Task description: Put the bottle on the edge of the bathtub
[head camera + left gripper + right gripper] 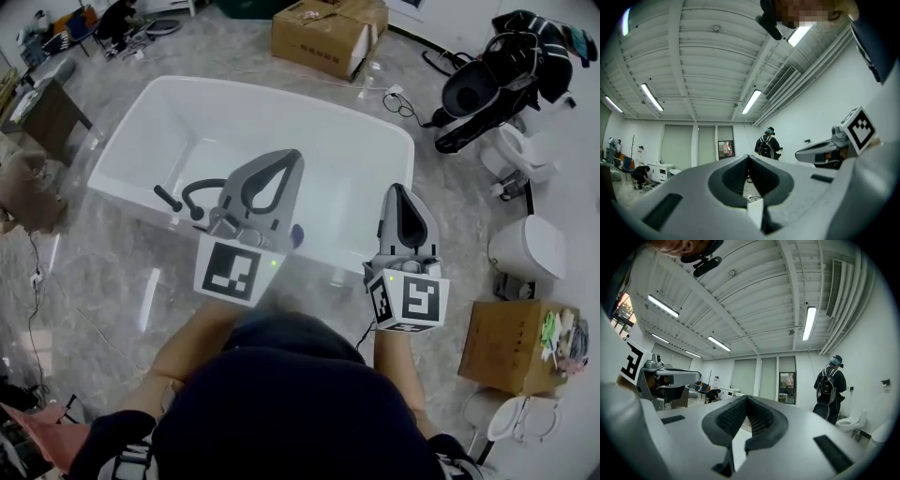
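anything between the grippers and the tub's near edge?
Nothing visible blocks it. Both the left gripper and right gripper hang shut and empty over the near rim of the bathtub. A small blue thing peeks out beside the left one, too hidden to identify.

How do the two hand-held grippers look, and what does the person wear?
The left gripper and right gripper are light grey shells with dark textured jaws tapering to a point. Each bears a white cube with black square markers: left cube, right cube. The person wears a dark top.
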A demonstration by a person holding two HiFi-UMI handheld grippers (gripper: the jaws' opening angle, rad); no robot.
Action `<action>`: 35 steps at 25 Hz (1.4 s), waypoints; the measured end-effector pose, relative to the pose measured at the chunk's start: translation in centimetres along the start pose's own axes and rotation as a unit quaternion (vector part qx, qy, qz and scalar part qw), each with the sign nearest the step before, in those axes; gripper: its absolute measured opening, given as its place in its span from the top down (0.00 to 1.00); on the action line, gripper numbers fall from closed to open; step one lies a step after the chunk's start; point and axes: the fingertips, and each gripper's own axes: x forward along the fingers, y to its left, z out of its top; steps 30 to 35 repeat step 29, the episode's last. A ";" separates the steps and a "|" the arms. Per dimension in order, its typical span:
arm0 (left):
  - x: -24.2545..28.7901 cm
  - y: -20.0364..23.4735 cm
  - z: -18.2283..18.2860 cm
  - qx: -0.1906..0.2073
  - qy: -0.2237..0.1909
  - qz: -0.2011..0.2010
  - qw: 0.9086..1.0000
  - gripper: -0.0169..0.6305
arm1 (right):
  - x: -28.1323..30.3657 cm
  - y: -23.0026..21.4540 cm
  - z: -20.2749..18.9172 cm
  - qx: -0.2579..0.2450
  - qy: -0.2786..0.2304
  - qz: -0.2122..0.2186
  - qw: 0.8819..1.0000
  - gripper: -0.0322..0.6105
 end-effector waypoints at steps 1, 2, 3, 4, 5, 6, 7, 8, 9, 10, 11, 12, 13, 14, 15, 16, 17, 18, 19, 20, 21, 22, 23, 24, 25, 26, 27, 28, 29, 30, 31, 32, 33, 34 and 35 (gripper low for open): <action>-0.1 -0.3 0.0 0.002 -0.001 0.001 1.000 0.97 | -0.2 0.0 -0.2 0.001 0.000 0.002 1.000 0.92; -0.3 -0.7 0.1 0.004 -0.001 0.001 1.000 0.97 | -0.4 0.0 -0.3 0.002 0.000 0.004 1.000 0.92; -0.4 -1.0 0.1 0.006 -0.001 0.001 1.000 0.97 | -0.6 0.0 -0.3 0.002 0.000 0.006 1.000 0.92; -0.5 -1.3 0.2 0.007 -0.001 0.001 1.000 0.97 | -0.8 0.0 -0.3 0.002 -0.002 0.008 1.000 0.92; -0.6 -1.5 0.2 0.007 0.000 0.001 1.000 0.97 | -1.0 -0.1 -0.2 0.003 -0.003 0.009 1.000 0.92; -0.6 -1.7 0.3 0.007 0.001 0.002 1.000 0.97 | -1.2 -0.2 -0.2 0.005 -0.003 0.010 1.000 0.92; -0.7 -1.8 0.3 0.007 0.003 0.003 1.000 0.97 | -1.4 -0.4 -0.2 0.008 -0.003 0.010 1.000 0.92; -0.6 -2.0 0.3 0.008 0.005 0.004 1.000 0.97 | -1.5 -0.5 -0.2 0.010 -0.002 0.011 1.000 0.92; -0.6 -2.1 0.4 0.009 0.006 0.004 1.000 0.97 | -1.6 -0.7 -0.2 0.011 -0.002 0.011 1.000 0.92; -0.6 -2.3 0.4 0.010 0.007 0.004 1.000 0.97 | -1.7 -0.8 -0.2 0.012 -0.003 0.012 1.000 0.92; -0.6 -2.4 0.3 0.012 0.008 0.003 1.000 0.97 | -1.8 -0.9 -0.1 0.013 -0.005 0.012 1.000 0.92; -0.7 -2.5 0.2 0.013 0.009 0.003 1.000 0.97 | -1.9 -0.9 -0.1 0.015 -0.007 0.011 1.000 0.92; -0.8 -2.6 0.1 0.014 0.009 0.003 1.000 0.97 | -2.1 -0.9 -0.1 0.018 -0.009 0.010 1.000 0.92; -0.9 -2.7 0.0 0.014 0.010 0.003 1.000 0.97 | -2.2 -0.9 -0.1 0.019 -0.011 0.009 1.000 0.92; -0.9 -2.7 0.0 0.013 0.009 0.004 1.000 0.97 | -2.3 -0.8 -0.1 0.019 -0.012 0.010 1.000 0.92; -1.0 -2.8 0.1 0.013 0.008 0.006 1.000 0.97 | -2.4 -0.8 -0.1 0.017 -0.012 0.012 1.000 0.92; -1.0 -2.8 0.1 0.013 0.007 0.007 1.000 0.97 | -2.6 -0.8 -0.2 0.014 -0.011 0.014 1.000 0.92; -1.1 -2.8 0.2 0.014 0.006 0.009 1.000 0.97 | -2.7 -0.8 -0.1 0.012 -0.011 0.014 1.000 0.92; -1.1 -2.8 0.2 0.016 0.005 0.009 1.000 0.97 | -2.8 -0.8 -0.1 0.011 -0.012 0.014 1.000 0.92; -1.2 -2.8 0.2 0.018 0.005 0.008 1.000 0.97 | -2.8 -0.9 0.0 0.012 -0.014 0.011 1.000 0.92; -1.2 -2.8 0.1 0.019 0.006 0.006 1.000 0.97 | -2.9 -1.0 0.1 0.013 -0.015 0.009 1.000 0.92; -1.3 -2.7 0.0 0.019 0.008 0.005 1.000 0.97 | -2.9 -1.0 0.1 0.014 -0.016 0.007 1.000 0.92; -1.3 -2.6 -0.1 0.018 0.010 0.003 1.000 0.97 | -3.0 -1.0 0.1 0.013 -0.016 0.005 1.000 0.92; -1.3 -2.6 -0.3 0.017 0.013 0.002 1.000 0.97 | -3.0 -1.0 0.1 0.013 -0.015 0.004 1.000 0.92; -1.4 -2.4 -0.4 0.015 0.015 0.001 1.000 0.97 | -3.0 -1.1 0.1 0.012 -0.015 0.003 1.000 0.92; -1.4 -2.3 -0.6 0.014 0.017 0.000 1.000 0.97 | -3.0 -1.1 0.1 0.011 -0.014 0.003 1.000 0.92; -1.5 -2.2 -0.8 0.012 0.019 -0.001 1.000 0.97 | -2.9 -1.2 0.1 0.010 -0.014 0.002 1.000 0.92; -1.5 -2.1 -1.0 0.011 0.022 -0.002 1.000 0.97 | -2.9 -1.3 0.0 0.010 -0.014 0.001 1.000 0.92; -1.5 -2.0 -1.1 0.010 0.024 -0.002 1.000 0.97 | -2.8 -1.4 0.0 0.009 -0.013 0.000 1.000 0.92; -1.5 -2.0 -1.1 0.010 0.024 -0.002 1.000 0.97 | -2.8 -1.4 0.0 0.009 -0.013 0.000 1.000 0.92; -1.5 -2.0 -1.1 0.010 0.024 -0.002 1.000 0.97 | -2.8 -1.4 0.0 0.009 -0.013 0.000 1.000 0.92; -1.5 -2.0 -1.1 0.010 0.024 -0.002 1.000 0.97 | -2.8 -1.4 0.0 0.009 -0.013 0.000 1.000 0.92; -1.5 -2.0 -1.1 0.010 0.024 -0.002 1.000 0.97 | -2.8 -1.4 0.0 0.009 -0.013 0.000 1.000 0.92; -1.5 -2.0 -1.1 0.010 0.024 -0.002 1.000 0.97 | -2.8 -1.4 0.0 0.009 -0.013 0.000 1.000 0.92; -1.5 -2.0 -1.1 0.010 0.024 -0.002 1.000 0.97 | -2.8 -1.4 0.0 0.009 -0.013 0.000 1.000 0.92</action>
